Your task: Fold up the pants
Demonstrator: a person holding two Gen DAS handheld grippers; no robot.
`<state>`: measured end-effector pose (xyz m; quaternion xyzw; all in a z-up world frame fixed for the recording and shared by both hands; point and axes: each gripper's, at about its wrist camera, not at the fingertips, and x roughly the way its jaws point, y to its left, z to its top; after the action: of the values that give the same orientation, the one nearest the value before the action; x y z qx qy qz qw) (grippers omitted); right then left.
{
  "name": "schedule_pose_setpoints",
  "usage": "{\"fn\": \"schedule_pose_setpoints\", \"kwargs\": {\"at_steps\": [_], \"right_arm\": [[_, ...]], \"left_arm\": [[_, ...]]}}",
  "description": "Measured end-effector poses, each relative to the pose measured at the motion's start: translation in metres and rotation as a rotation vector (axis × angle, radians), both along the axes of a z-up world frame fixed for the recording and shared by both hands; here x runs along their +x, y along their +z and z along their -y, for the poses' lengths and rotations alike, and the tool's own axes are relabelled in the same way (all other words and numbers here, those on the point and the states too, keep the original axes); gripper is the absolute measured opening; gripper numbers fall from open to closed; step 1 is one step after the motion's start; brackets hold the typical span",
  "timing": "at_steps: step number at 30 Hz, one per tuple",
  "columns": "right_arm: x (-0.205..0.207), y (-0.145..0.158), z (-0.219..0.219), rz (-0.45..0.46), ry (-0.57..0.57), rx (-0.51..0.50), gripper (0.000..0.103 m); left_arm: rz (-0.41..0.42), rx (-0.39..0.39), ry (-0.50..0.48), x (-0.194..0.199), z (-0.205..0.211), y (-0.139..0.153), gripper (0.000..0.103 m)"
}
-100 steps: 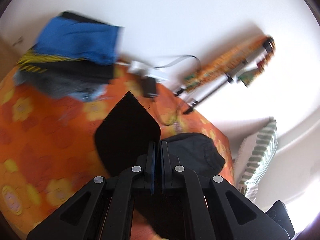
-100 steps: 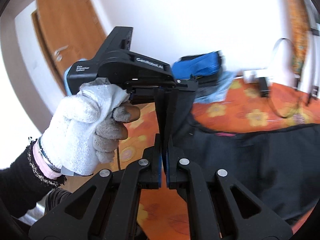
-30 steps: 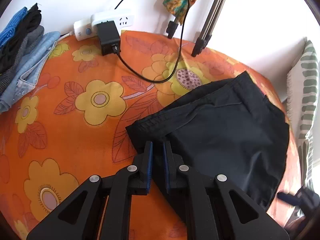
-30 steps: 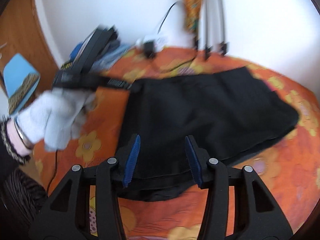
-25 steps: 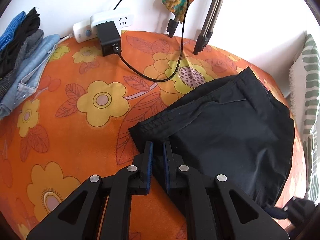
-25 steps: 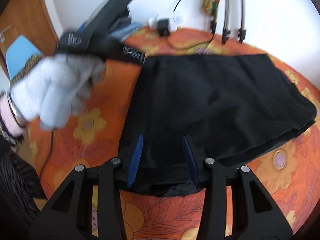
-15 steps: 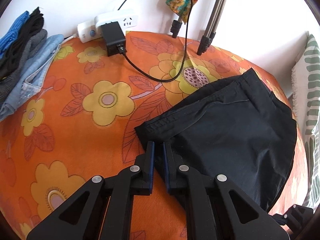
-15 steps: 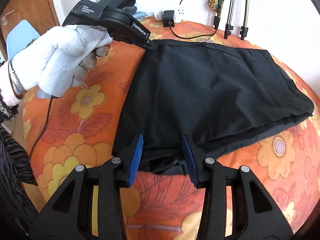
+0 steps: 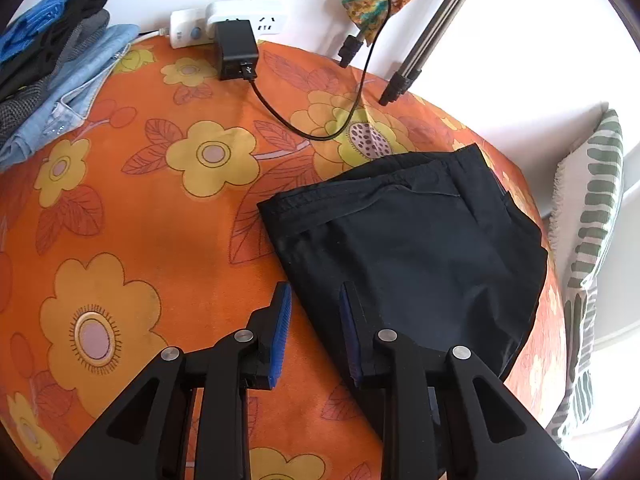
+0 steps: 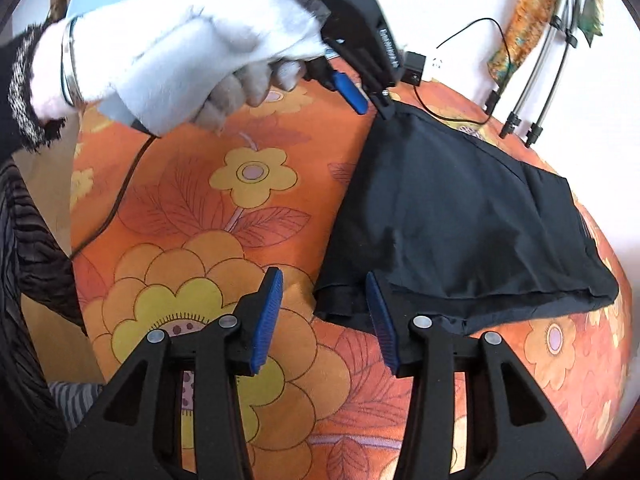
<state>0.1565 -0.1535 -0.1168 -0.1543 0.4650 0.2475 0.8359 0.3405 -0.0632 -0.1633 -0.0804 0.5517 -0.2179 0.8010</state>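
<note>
The left tool (image 9: 314, 300) stands with its jaws apart over the near edge of the folded black pants (image 9: 412, 240), gripping nothing, and the right tool (image 10: 324, 296) is likewise spread wide at the opposite corner of the pants. The pants lie flat on the orange flowered surface (image 9: 152, 208), between a stack of folded clothes (image 9: 48, 68) and a striped pillow (image 9: 592, 220). A power strip (image 9: 224, 24) sits by the wall.

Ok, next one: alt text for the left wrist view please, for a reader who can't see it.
Folded black pants lie on an orange floral tablecloth, with the open left gripper just above their near edge, holding nothing. At the back sit a white power strip with a black charger, a stack of folded clothes on the left, and tripod legs.
</note>
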Motion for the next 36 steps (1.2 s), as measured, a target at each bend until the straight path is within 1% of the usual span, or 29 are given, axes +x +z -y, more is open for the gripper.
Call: {"fn": "schedule_pose_setpoints", "kwargs": {"at_steps": [3, 5, 6, 7, 8, 9, 11, 13, 16, 19, 20, 21, 26, 28, 29, 30, 31, 33, 34, 36], "right_arm": [[0.005, -0.01, -0.001, -0.027, -0.004, -0.016, 0.046], [0.005, -0.01, 0.002, -0.03, -0.011, 0.001, 0.045], [0.005, -0.01, 0.003, -0.033, -0.018, 0.004, 0.044], [0.006, -0.01, 0.005, -0.026, -0.033, -0.015, 0.034], [0.007, -0.01, 0.006, -0.018, -0.041, -0.032, 0.022], [0.009, -0.01, 0.008, -0.024, -0.04, -0.024, 0.021], [0.012, -0.008, 0.012, -0.039, -0.054, 0.003, 0.012], [0.013, -0.004, 0.017, -0.044, -0.071, 0.034, 0.009], [0.013, 0.009, 0.027, -0.044, -0.111, 0.107, 0.007], [0.013, 0.025, 0.035, -0.021, -0.141, 0.158, 0.006], [0.013, 0.029, 0.037, -0.015, -0.148, 0.166, 0.006], [0.013, 0.032, 0.04, -0.012, -0.155, 0.178, 0.006], [0.012, 0.036, 0.043, -0.008, -0.157, 0.198, 0.006], [0.014, 0.034, 0.044, -0.008, -0.154, 0.197, 0.006], [0.013, 0.034, 0.044, -0.006, -0.153, 0.198, 0.006], [0.012, 0.034, 0.044, -0.003, -0.151, 0.199, 0.006], [0.009, 0.036, 0.044, -0.001, -0.152, 0.201, 0.006], [0.01, 0.035, 0.046, -0.005, -0.154, 0.207, 0.006], [0.01, 0.035, 0.046, -0.005, -0.157, 0.21, 0.006], [0.01, 0.033, 0.047, -0.011, -0.157, 0.215, 0.006]], "left_arm": [[-0.019, -0.017, 0.003, 0.001, 0.0, -0.002, 0.024], [-0.038, -0.031, 0.005, 0.001, 0.0, -0.004, 0.028], [-0.043, -0.032, 0.003, 0.001, 0.0, -0.005, 0.033], [-0.047, -0.033, 0.0, 0.0, 0.0, -0.005, 0.036], [-0.052, -0.034, -0.002, 0.0, 0.001, -0.006, 0.036], [-0.058, -0.036, -0.003, -0.001, 0.001, -0.007, 0.036], [-0.072, -0.047, 0.003, -0.001, 0.0, -0.008, 0.036], [-0.09, -0.061, 0.016, -0.001, -0.002, -0.009, 0.04], [-0.123, -0.092, 0.034, -0.001, -0.002, -0.012, 0.045], [-0.136, -0.112, 0.041, -0.002, 0.001, -0.011, 0.046], [-0.137, -0.121, 0.052, -0.002, 0.001, -0.011, 0.048], [-0.14, -0.13, 0.063, -0.002, 0.002, -0.011, 0.052], [-0.167, -0.2, 0.115, 0.005, 0.007, -0.017, 0.052], [-0.172, -0.223, 0.112, 0.005, 0.011, -0.019, 0.049], [-0.165, -0.216, 0.108, 0.005, 0.015, -0.019, 0.049], [-0.156, -0.214, 0.106, 0.005, 0.017, -0.019, 0.043], [-0.147, -0.21, 0.108, 0.005, 0.019, -0.018, 0.031], [-0.139, -0.209, 0.121, 0.007, 0.019, -0.018, 0.018], [-0.138, -0.216, 0.125, 0.007, 0.018, -0.018, 0.014], [-0.137, -0.224, 0.127, 0.008, 0.016, -0.017, 0.011]]}}
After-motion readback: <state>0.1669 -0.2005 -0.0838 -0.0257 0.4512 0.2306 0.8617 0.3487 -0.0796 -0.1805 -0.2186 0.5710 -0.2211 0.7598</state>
